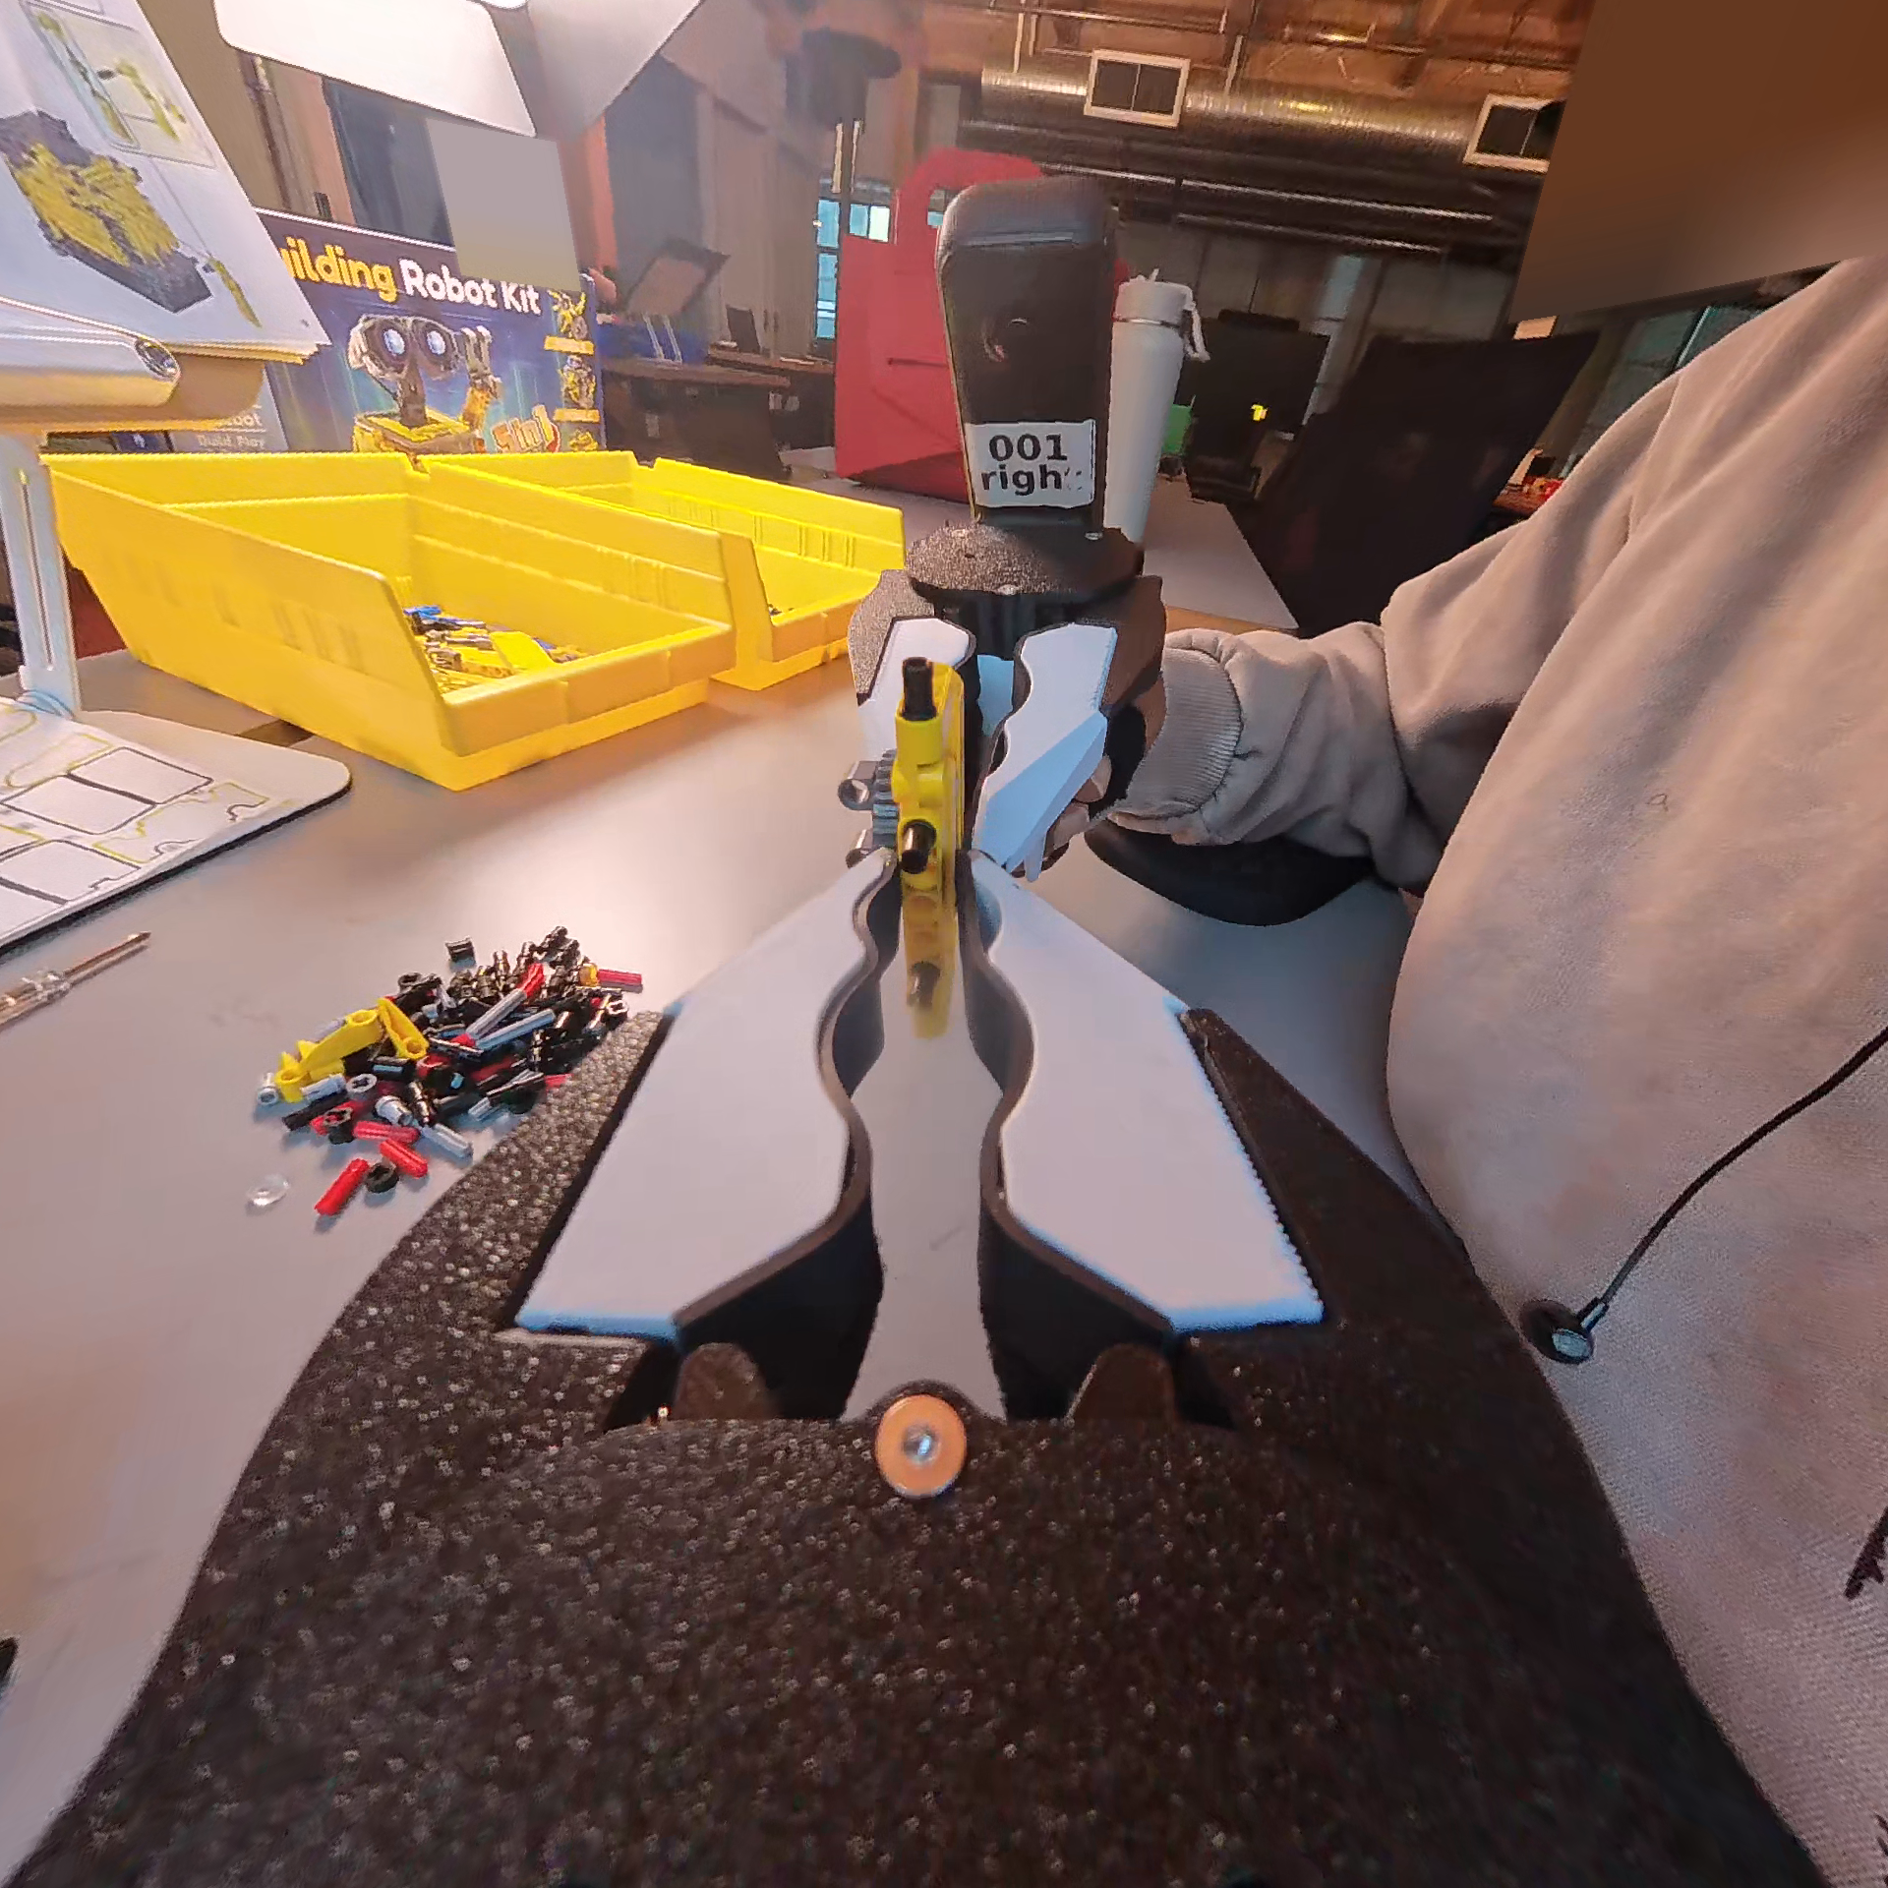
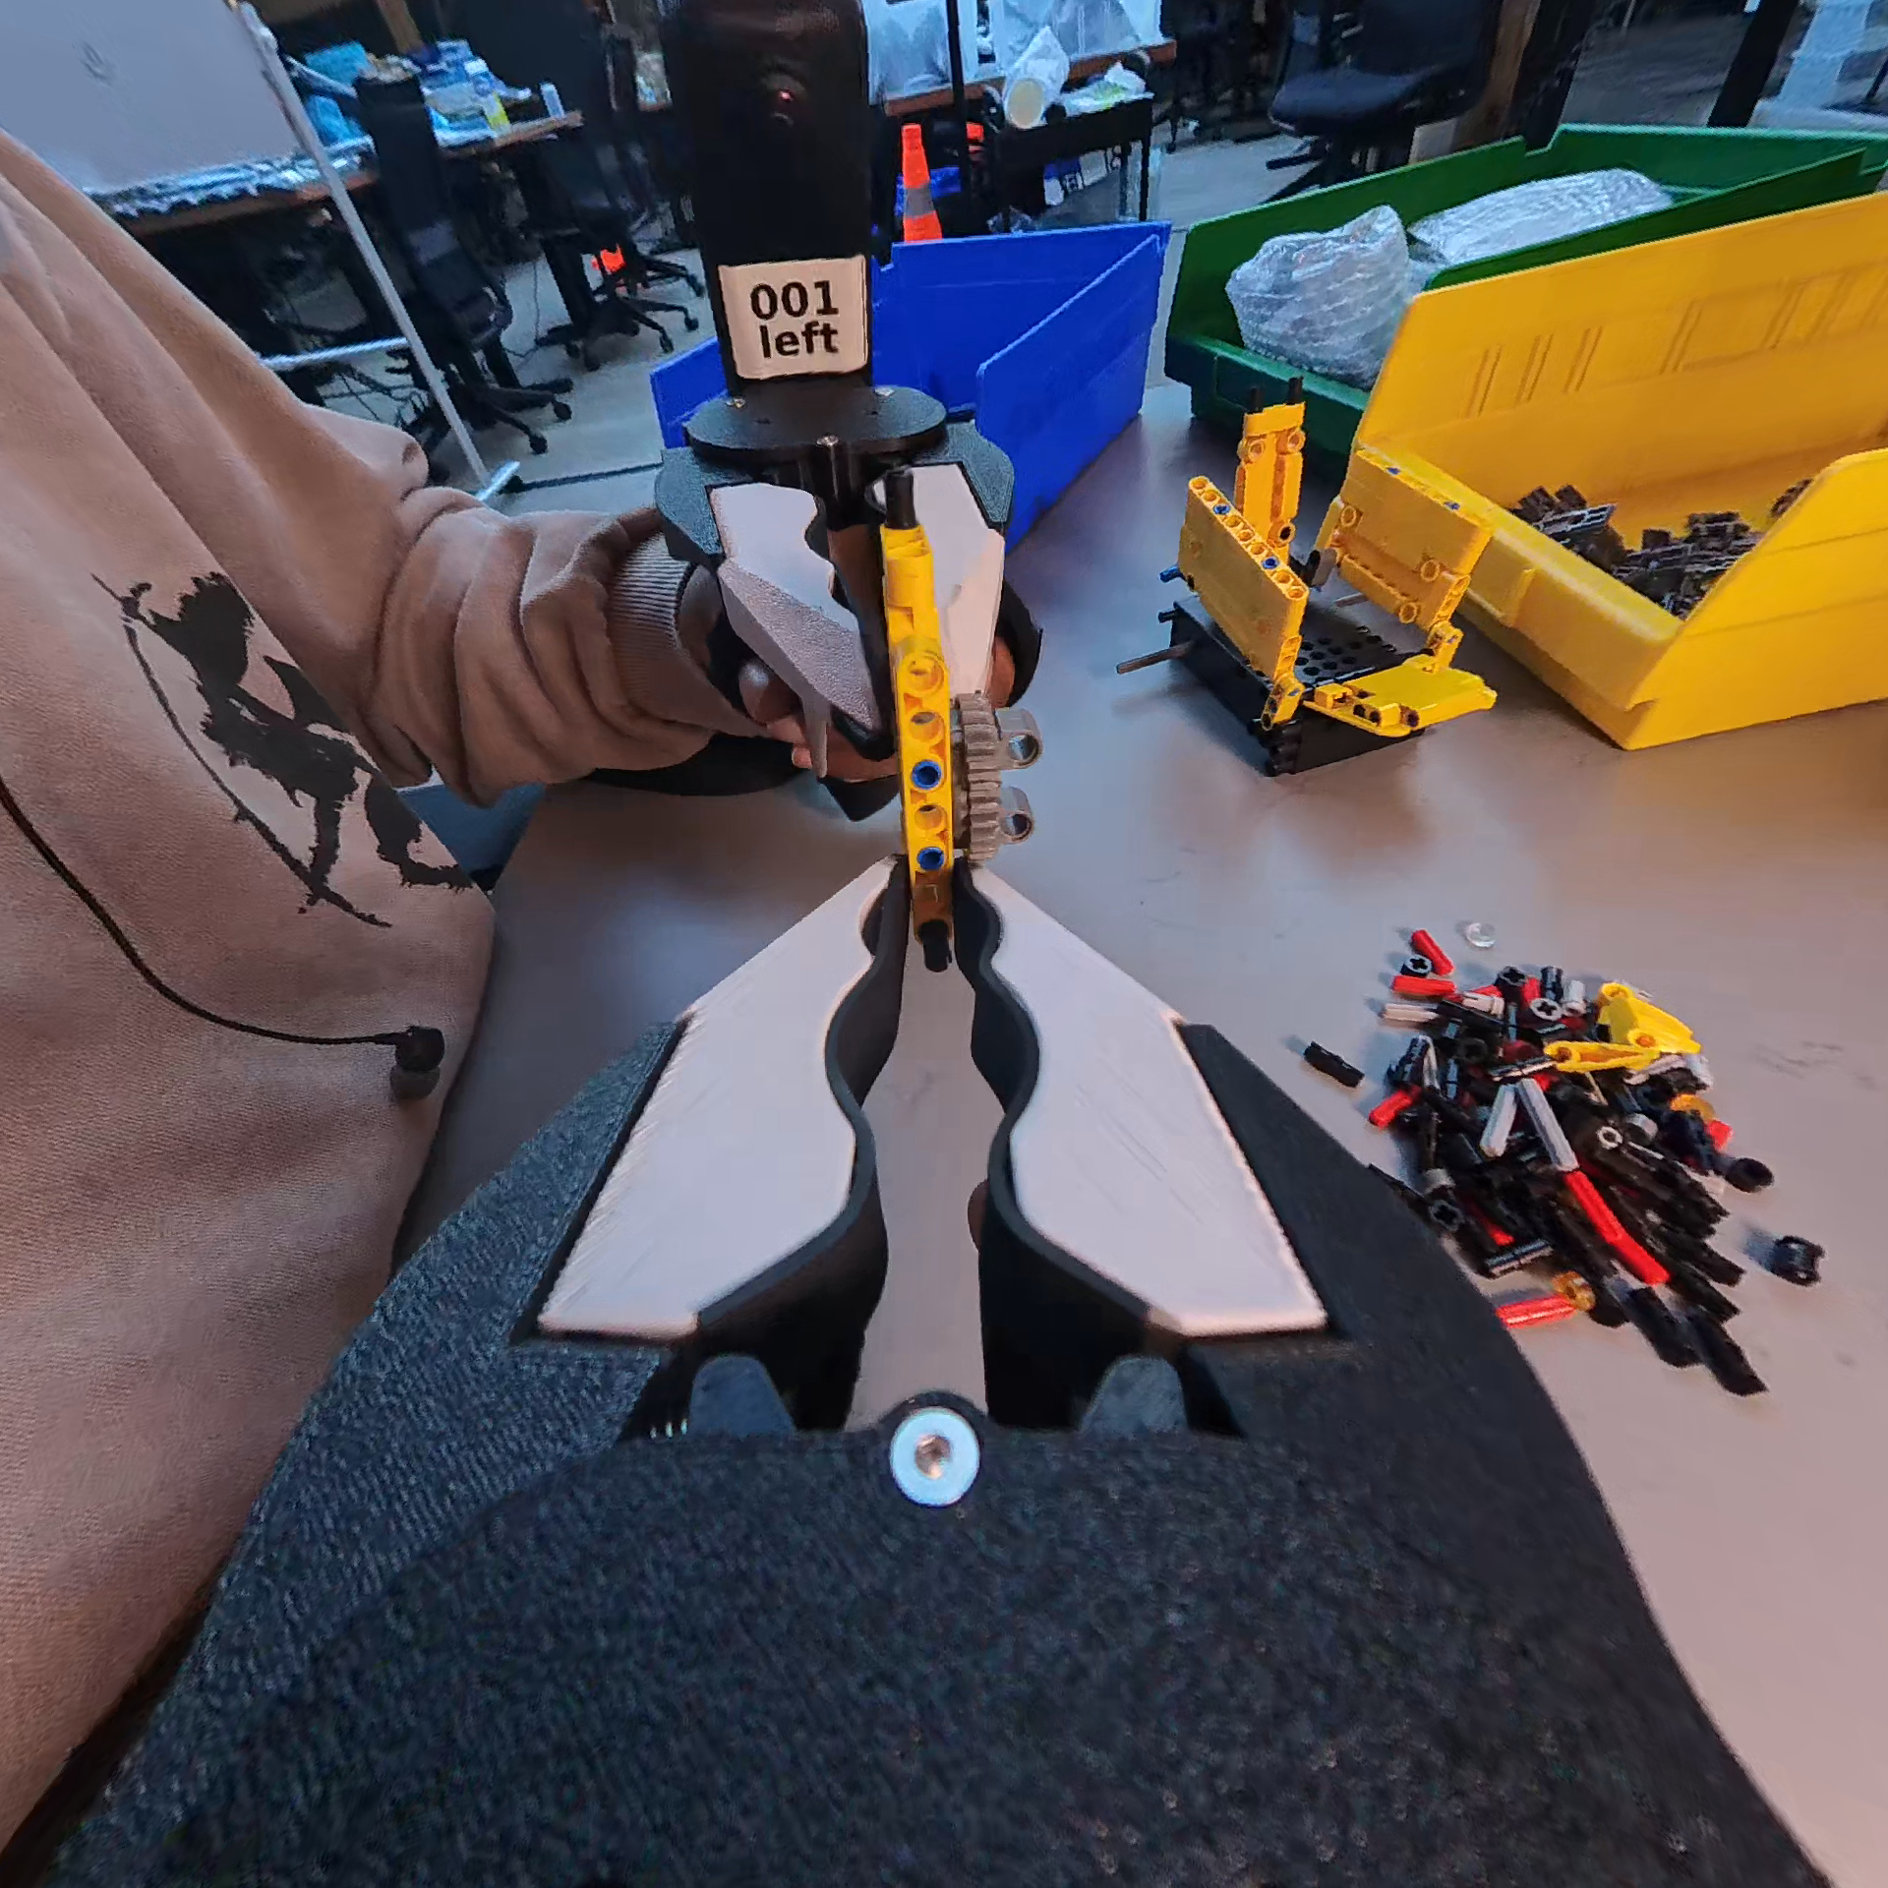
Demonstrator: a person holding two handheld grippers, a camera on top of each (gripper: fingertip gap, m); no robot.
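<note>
A yellow holed beam [image 1: 928,817] with black pins and a grey gear [image 1: 877,799] on its side is held in the air between both grippers. My left gripper [image 1: 928,887] is shut on the beam's near end. The right gripper [image 1: 986,817] faces it from the far side, held by a gloved hand. In the right wrist view my right gripper [image 2: 932,887] is shut on the beam [image 2: 916,664] at its near end. The gear [image 2: 978,761] sits just beyond its tips, and the left gripper [image 2: 879,715] clamps the far part.
A pile of small black, red, grey and yellow parts [image 1: 450,1052] [image 2: 1563,1124] lies on the grey table [image 1: 613,868]. Yellow bins [image 1: 409,613] [image 2: 1635,511], a half-built yellow and black model [image 2: 1318,613], a blue bin [image 2: 1022,327], a green bin [image 2: 1532,174] and a booklet on a stand [image 1: 102,204] stand around.
</note>
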